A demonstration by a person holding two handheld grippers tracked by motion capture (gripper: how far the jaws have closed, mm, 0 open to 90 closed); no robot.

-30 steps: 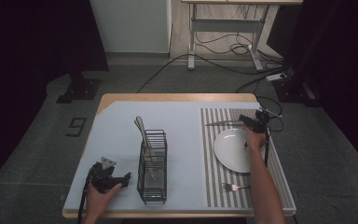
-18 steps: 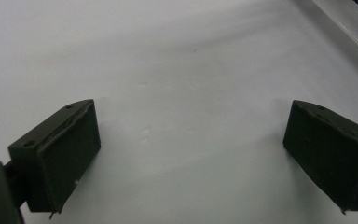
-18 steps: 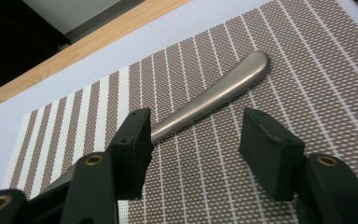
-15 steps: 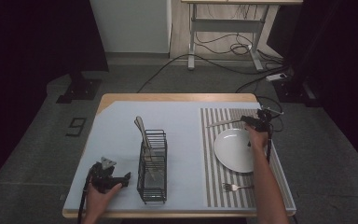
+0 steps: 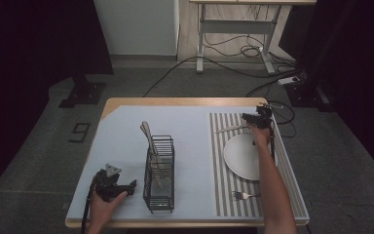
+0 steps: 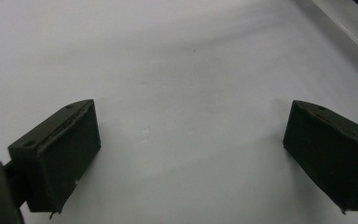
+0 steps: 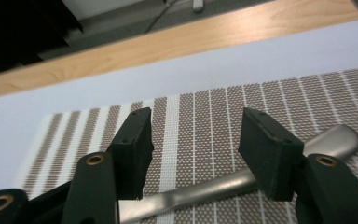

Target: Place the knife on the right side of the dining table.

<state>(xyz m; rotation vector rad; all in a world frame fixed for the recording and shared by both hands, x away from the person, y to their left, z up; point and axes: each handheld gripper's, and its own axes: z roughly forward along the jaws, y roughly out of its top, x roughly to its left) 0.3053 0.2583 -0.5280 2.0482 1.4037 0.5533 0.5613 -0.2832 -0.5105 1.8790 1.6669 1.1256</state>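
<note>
Since the earlier high-view frames, the right gripper (image 5: 253, 118) has slid a little toward the far edge of the striped placemat (image 5: 221, 165), while the left gripper (image 5: 121, 186) has kept its place at the near left of the table (image 5: 126, 122). From the high view, the right gripper sits just beyond the white plate (image 5: 241, 157), right at the handle end of a metal utensil (image 5: 230, 129) lying flat on the mat; a fork (image 5: 241, 196) lies at the mat's near edge, and a black wire caddy (image 5: 159, 170) with utensils standing in it is between the two hands. In the left gripper view, the left jaws stand wide apart over bare pale table covering, with nothing between them. In the right gripper view, the right gripper (image 7: 193, 149) has its jaws spread partway with empty mat showing between the pads; the utensil (image 7: 242, 179) lies crosswise just below and behind them, untouched, so nothing is pinched yet. The risk, as I judge it, lies in the pickup: the handle is thin, smooth and flat on the weave, so pads closing too high could skate over it or pinch one edge and spin it away, perhaps against the plate. Coming down too steeply could also snag the mat.
</note>
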